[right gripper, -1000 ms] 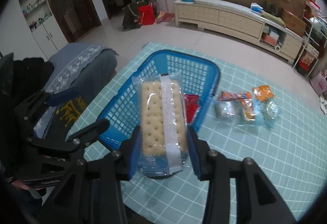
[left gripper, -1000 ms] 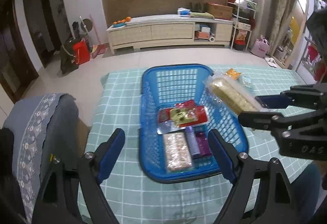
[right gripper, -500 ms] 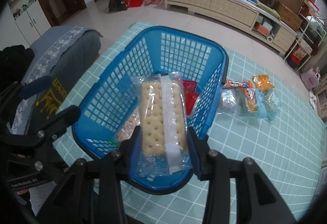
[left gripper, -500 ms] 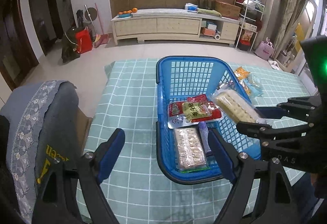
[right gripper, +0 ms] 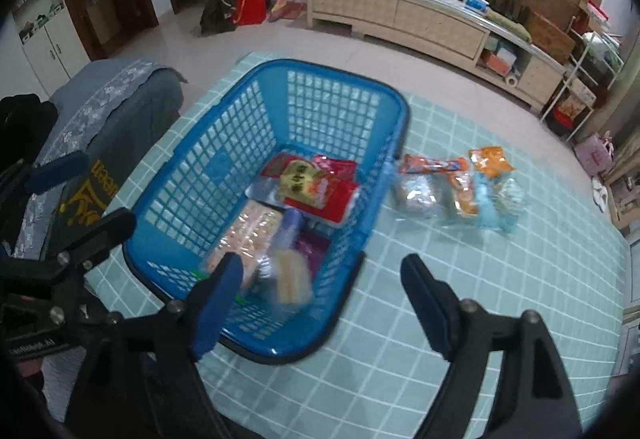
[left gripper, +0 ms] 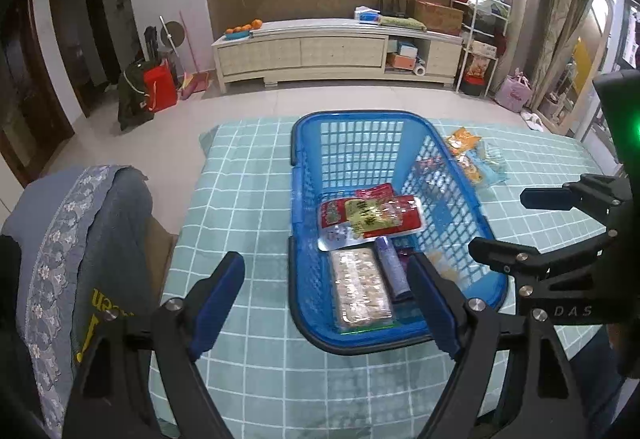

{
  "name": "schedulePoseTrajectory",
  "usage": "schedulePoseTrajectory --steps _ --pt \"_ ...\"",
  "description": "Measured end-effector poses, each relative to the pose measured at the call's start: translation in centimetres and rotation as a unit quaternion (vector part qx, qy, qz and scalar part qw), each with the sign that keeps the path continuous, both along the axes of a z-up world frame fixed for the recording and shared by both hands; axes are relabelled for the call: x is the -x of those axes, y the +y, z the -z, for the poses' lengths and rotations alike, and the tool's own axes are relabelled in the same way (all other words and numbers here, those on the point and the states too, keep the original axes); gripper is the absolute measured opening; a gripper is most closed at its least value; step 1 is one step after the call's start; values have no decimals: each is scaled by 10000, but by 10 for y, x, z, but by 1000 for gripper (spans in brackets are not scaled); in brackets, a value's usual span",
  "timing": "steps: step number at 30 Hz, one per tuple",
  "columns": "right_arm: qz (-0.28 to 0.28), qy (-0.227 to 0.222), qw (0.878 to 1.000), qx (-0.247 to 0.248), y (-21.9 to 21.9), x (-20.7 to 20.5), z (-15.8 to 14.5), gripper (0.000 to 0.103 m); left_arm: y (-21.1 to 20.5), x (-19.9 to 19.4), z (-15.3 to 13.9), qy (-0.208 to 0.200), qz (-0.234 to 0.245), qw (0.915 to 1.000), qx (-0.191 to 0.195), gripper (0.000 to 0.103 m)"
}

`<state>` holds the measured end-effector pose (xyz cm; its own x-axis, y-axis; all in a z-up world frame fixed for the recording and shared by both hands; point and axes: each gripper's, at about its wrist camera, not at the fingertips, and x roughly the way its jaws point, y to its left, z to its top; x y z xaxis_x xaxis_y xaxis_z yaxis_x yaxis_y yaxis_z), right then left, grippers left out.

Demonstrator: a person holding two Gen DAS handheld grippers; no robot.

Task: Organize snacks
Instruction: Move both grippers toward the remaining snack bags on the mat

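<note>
Blurred cracker pack inside blue basket

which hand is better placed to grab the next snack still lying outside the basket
Right, probably. The right gripper has just opened, dropping the cracker pack into the basket, and the loose snacks lie on its side. The left gripper is open across the basket.

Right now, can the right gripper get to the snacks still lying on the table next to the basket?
Probably yes. The right gripper is open and empty, and the snack packets lie uncovered on the tablecloth beside the blue basket, nothing between.
</note>
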<state>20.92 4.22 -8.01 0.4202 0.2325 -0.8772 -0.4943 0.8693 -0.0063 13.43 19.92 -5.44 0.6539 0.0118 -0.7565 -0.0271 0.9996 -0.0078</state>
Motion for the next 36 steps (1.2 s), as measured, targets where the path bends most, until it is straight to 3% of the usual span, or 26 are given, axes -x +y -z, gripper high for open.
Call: schedulePoseTrajectory --steps 13,21,30,36 --pt "383 -89 9987 -330 -81 0 -25 88 -46 -8 -19 -87 255 9995 138 82" --pt "619 -182 9969 -458 -134 -11 -40 88 -95 -25 -30 -158 610 9980 -16 82" --pt "794 -208 9958 -408 -190 -37 -49 88 -146 -70 -27 175 636 9975 258 82" --pt "994 172 9931 -602 -226 -78 -50 88 -167 -110 -21 572 442 9951 681 82"
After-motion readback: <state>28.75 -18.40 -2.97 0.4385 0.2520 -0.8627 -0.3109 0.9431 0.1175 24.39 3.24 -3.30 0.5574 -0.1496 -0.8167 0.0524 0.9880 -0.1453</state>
